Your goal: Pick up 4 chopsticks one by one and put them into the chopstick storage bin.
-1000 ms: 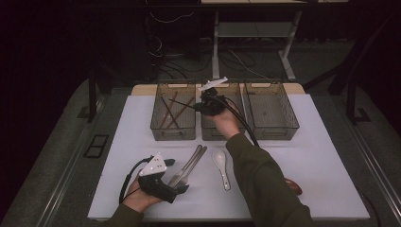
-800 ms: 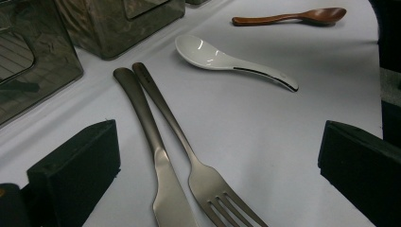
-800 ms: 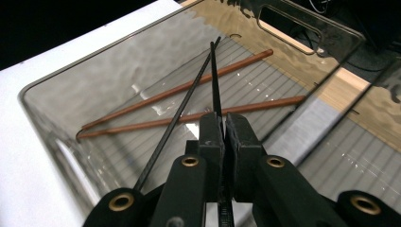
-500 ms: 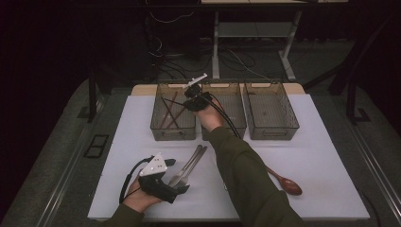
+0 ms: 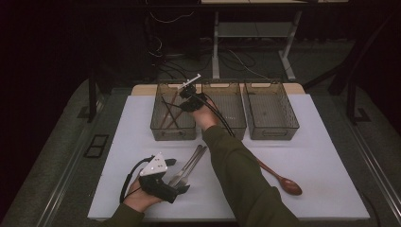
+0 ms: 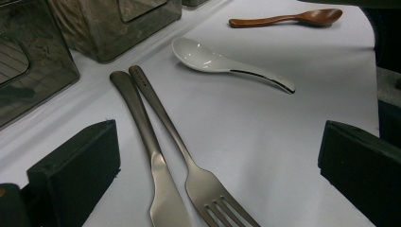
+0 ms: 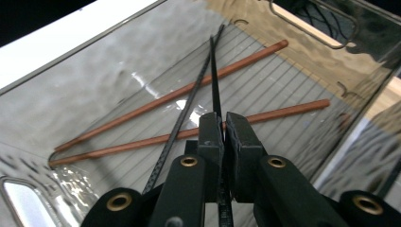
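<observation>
We hold the right gripper (image 7: 223, 124) over the left bin (image 5: 161, 125), jaws clamped on 1 black chopstick (image 7: 213, 71), sorting by type; its lower end is hidden. Under it lie 2 brown chopsticks (image 7: 189, 92). Our left gripper (image 6: 220, 161) waits spread around the fork (image 6: 189, 161), tines cut off.

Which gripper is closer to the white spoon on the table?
Left. The left gripper sits on the table beside the fork and knife, with the white spoon just ahead of its open jaws. The right gripper is far off over the left bin, clamping a black chopstick.
</observation>
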`<act>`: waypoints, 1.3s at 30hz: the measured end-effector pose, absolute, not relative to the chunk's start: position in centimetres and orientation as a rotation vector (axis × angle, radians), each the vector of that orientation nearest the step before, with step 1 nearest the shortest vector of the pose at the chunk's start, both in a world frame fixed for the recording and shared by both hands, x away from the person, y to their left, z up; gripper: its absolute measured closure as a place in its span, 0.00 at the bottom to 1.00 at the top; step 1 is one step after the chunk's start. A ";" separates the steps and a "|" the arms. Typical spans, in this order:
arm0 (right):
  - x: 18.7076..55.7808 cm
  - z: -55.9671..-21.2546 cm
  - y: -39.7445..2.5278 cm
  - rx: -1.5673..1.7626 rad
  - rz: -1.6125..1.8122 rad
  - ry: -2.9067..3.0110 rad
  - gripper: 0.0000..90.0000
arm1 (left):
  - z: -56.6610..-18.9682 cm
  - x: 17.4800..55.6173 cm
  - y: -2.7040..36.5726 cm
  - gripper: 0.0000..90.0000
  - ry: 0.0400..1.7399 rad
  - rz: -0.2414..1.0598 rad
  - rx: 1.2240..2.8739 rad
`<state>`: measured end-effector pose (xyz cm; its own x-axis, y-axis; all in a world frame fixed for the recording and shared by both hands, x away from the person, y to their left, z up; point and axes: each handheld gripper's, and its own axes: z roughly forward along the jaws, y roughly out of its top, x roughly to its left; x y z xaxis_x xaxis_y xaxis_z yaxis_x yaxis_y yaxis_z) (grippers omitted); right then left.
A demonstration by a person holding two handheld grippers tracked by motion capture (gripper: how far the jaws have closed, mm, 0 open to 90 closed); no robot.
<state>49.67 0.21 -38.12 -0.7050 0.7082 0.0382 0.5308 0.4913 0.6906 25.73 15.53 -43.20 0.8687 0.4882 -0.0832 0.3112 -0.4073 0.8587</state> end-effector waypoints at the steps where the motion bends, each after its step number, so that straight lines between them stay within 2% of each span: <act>1: 49.7 -38.1 0.2 1.053 1.025 2.484 0.87 | -43.2 25.7 15.5 0.00 0.583 0.220 2.025; 10: 49.3 -37.2 -0.5 1.055 1.078 2.491 0.67 | -43.2 25.7 15.7 0.00 0.587 0.220 2.026; 19: 47.9 -35.9 -3.1 1.033 1.194 2.504 0.49 | -43.3 25.8 15.7 0.00 0.575 0.228 2.043; 27: 45.6 -35.1 -7.2 0.932 1.286 2.536 0.40 | -43.4 25.7 15.6 0.00 0.584 0.221 2.049; 39: 42.4 -34.4 -13.1 0.870 1.384 2.495 0.36 | -43.4 25.7 15.6 0.00 0.596 0.221 2.051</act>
<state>42.36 -13.07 -34.38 -0.8183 0.5583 0.1370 0.4118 0.4030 0.8173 25.71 15.63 -43.44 0.8645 0.4961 -0.0810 0.3235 -0.4258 0.8450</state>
